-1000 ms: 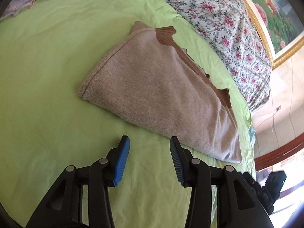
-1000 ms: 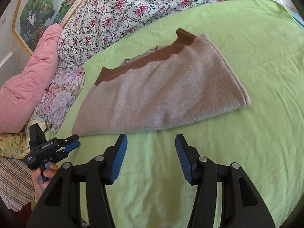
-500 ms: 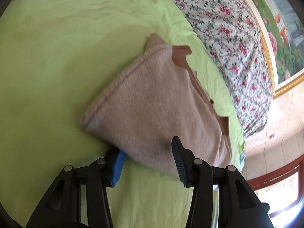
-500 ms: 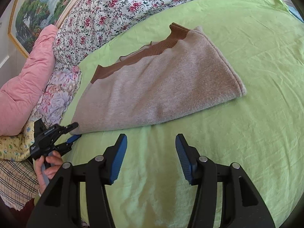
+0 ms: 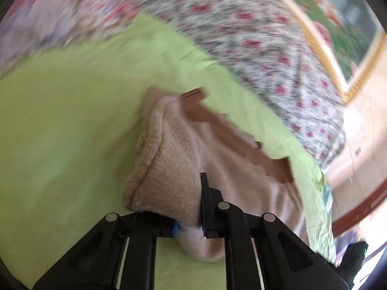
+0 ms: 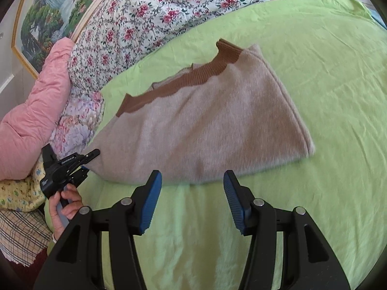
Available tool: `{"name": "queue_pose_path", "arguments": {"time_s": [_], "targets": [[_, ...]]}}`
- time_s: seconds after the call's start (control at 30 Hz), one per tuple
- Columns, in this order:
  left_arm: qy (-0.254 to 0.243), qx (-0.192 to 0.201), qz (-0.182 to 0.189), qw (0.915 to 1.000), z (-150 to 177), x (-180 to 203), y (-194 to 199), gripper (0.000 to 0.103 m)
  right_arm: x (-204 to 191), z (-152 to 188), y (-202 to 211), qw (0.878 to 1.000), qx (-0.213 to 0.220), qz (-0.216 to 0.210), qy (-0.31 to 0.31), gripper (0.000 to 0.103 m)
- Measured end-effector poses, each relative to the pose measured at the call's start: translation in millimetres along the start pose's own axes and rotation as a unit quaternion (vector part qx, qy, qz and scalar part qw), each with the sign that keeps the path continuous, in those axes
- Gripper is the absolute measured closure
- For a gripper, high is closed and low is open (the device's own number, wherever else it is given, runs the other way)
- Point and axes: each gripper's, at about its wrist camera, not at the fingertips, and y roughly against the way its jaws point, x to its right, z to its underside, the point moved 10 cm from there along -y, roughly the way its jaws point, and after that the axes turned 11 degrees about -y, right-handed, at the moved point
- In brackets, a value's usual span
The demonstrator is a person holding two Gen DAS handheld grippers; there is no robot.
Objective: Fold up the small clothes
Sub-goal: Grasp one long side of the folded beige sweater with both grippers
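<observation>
L gripper [image 5: 189, 226] is clamped on the near corner of the knit [image 6: 205, 125], cloth bunched between the pads and lifting a bit. R gripper [image 6: 191, 200] hangs w/ jaws apart, nothing in them, just short of the knit's near edge. Knit lies half-folded on the green sheet [image 6: 326, 77], brown trim [image 6: 183, 82] toward the floral quilt [image 6: 154, 9]. Step, I'd say: start of another fold. Next calls for R to pinch the other near corner, then both carry that edge over to the trim side, level, so layers don't slip.
</observation>
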Motion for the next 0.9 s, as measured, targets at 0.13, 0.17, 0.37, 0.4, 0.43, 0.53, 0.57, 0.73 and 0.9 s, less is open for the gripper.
{"name": "queue_pose_path", "arguments": {"time_s": [0.13,0.17,0.37,0.4,0.43,0.53,0.57,0.73,0.9], "targets": [[-0.065,0.019,0.05,0.9965,-17,65,6,0.094,1,-27,-1,1.0,0.01,-0.009,-0.007,0.049],[-0.078,0.018,0.064,0.9948,-18,81,5,0.094,1,-35,-1,1.0,0.012,-0.013,-0.008,0.049],[-0.154,-0.022,0.125,0.98,12,173,-31,0.095,-3,-74,-17,0.995,-0.019,-0.084,-0.053,0.048],[-0.16,-0.035,0.129,0.978,22,182,-43,0.095,-6,-79,-23,0.993,-0.028,-0.098,-0.057,0.048],[-0.162,-0.046,0.133,0.9768,29,187,-51,0.095,-10,-82,-31,0.99,-0.042,-0.115,-0.065,0.047],[-0.171,-0.073,0.136,0.973,49,197,-69,0.095,-19,-84,-51,0.984,-0.076,-0.14,-0.075,0.035],[-0.177,-0.076,0.135,0.9719,53,198,-72,0.095,-22,-85,-60,0.983,-0.087,-0.146,-0.075,0.034],[-0.181,-0.082,0.14,0.97,59,194,-73,0.095,-46,-85,-114,0.976,-0.151,-0.149,-0.056,0.032],[-0.209,-0.084,0.126,0.9662,63,190,-67,0.095,-88,-94,-161,0.967,-0.183,-0.176,-0.025,0.032]]}}
